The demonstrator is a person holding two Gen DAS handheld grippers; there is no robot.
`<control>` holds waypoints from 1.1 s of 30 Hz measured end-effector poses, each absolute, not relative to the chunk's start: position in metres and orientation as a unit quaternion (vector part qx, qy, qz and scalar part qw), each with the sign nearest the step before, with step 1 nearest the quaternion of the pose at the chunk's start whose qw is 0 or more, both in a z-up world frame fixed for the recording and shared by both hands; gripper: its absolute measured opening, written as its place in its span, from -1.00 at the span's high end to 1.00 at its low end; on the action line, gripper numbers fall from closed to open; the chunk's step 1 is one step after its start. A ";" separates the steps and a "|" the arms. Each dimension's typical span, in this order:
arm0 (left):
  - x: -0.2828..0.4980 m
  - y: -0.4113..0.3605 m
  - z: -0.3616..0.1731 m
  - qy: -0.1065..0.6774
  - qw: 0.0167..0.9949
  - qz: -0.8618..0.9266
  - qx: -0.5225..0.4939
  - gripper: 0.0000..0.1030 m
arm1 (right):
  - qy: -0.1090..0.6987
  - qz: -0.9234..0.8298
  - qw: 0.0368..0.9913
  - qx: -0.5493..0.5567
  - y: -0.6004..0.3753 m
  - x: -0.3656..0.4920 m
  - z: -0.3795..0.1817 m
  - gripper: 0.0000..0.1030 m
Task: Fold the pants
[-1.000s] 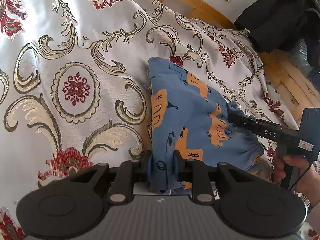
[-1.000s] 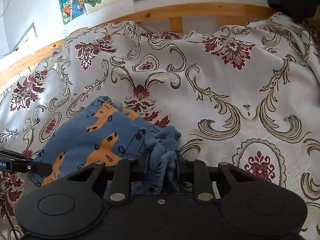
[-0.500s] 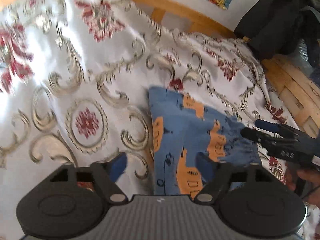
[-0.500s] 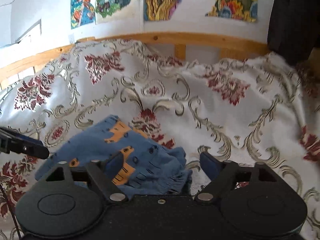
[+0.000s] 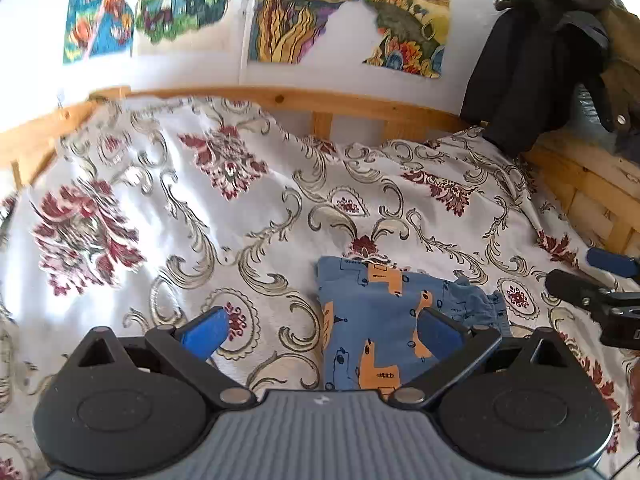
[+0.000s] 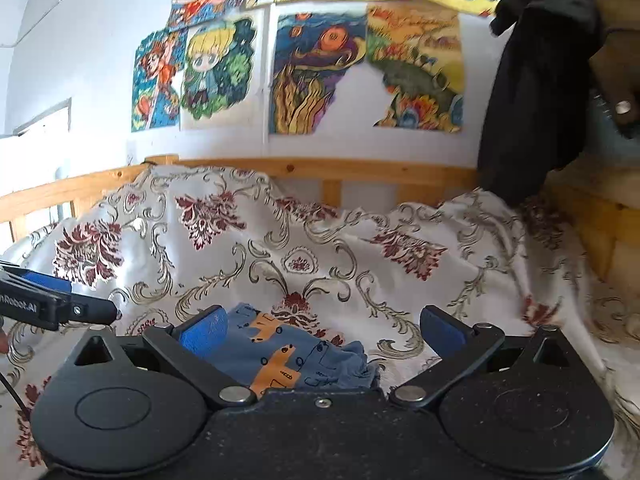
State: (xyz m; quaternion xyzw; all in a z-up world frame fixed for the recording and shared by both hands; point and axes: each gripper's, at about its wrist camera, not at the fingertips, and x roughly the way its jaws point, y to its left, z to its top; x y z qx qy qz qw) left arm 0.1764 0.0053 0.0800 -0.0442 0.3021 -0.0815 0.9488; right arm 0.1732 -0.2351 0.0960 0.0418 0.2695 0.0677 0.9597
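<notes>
Small blue pants (image 5: 384,320) with orange animal prints lie folded into a compact bundle on the patterned bedspread (image 5: 180,208). My left gripper (image 5: 320,330) is open and lifted above them, its right finger over the bundle's near right part. In the right wrist view the pants (image 6: 288,354) lie just ahead of my right gripper (image 6: 320,330), which is open and holds nothing. The right gripper (image 5: 592,292) shows at the right edge of the left wrist view, and the left gripper (image 6: 64,308) at the left edge of the right wrist view.
A wooden bed rail (image 6: 320,172) runs behind the bedspread, with colourful pictures (image 6: 320,72) on the wall above. Dark clothing (image 6: 536,100) hangs at the far right over the wooden frame (image 5: 592,188). Bedspread lies bare to the left of the pants.
Both grippers, shut on the pants' near edge and waistband a second ago, have opened, let go and drawn back upward. The pants stay on the bed.
</notes>
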 end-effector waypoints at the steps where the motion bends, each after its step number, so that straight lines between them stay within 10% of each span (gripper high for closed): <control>1: 0.171 0.003 0.082 0.298 0.951 -0.079 -0.038 -0.99 | 0.267 0.063 0.961 0.041 -0.235 0.167 0.099 -0.99; 33: 0.028 -0.003 0.094 0.259 0.962 -0.082 -0.019 -1.00 | 0.274 -0.004 0.960 0.062 -0.208 0.012 0.136 -0.99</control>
